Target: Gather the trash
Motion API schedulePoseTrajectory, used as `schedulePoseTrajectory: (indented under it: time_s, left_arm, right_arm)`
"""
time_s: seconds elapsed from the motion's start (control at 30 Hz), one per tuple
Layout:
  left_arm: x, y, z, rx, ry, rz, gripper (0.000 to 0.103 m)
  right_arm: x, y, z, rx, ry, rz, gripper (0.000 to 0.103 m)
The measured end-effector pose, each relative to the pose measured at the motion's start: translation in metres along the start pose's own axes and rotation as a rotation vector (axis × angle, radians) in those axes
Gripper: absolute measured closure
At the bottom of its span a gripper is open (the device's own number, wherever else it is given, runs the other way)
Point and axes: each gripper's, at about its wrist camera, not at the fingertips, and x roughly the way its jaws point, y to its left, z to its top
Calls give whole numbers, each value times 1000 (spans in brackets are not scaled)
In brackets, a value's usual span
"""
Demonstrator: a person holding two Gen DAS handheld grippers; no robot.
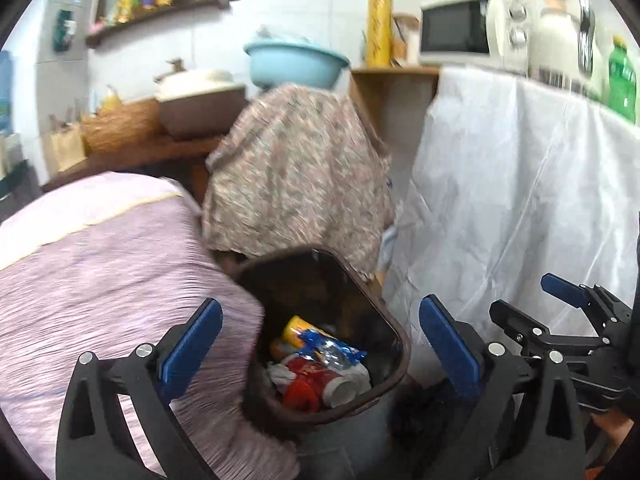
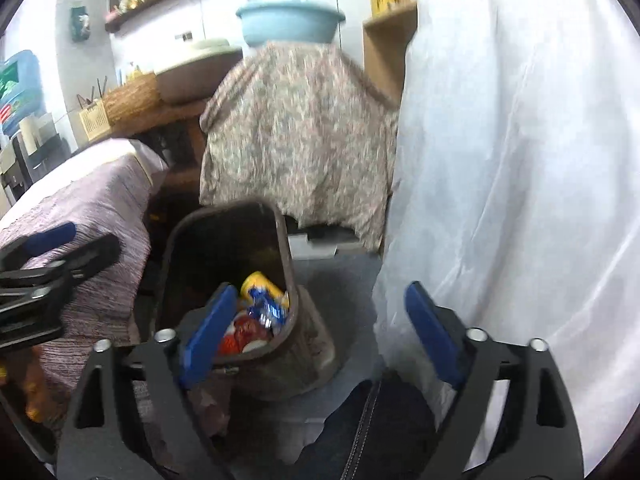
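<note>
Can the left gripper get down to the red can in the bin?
Probably yes. The left gripper is open and empty above the brown bin, whose top is uncovered. The red can lies on top of the trash, beside a blue wrapper.

The bin (image 1: 320, 344) sits below my grippers with trash (image 1: 320, 368) in it. A sheet (image 1: 520, 200) hangs to its right, a basin (image 1: 292, 60) behind.

Bright even daylight, motion blur, fisheye-bent dark edges.
</note>
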Motion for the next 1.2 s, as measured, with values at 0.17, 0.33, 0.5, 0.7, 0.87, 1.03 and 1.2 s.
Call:
schedulePoseTrajectory:
  time_s: [0.17, 0.33, 0.5, 0.7, 0.87, 1.03, 1.2]
  left_arm:
    - [-62, 25, -2, -66, -110, 55, 5]
    - [-105, 49, -17, -80, -196, 153, 5]
    - [-137, 76, -33, -133, -247, 261, 5]
    - [-165, 97, -51, -168, -286, 337, 5]
    - [-178, 102, -61, -158, -302, 401, 5]
    - [-191, 105, -68, -185, -319, 377, 5]
    - [-197, 102, -71, -171, -333, 379, 5]
  right_arm:
    - [-41, 20, 7, -21, -105, 44, 6]
    - [-84, 61, 5, -102, -216, 130, 6]
    - [-109, 99, -3, -147, -248, 221, 6]
    - [-130, 131, -16, -208, -287, 283, 6]
    - [-147, 146, -23, -231, -337, 317, 6]
    - [-153, 150, -30, -233, -333, 320, 6]
    - [-158, 149, -33, -234, -334, 317, 6]
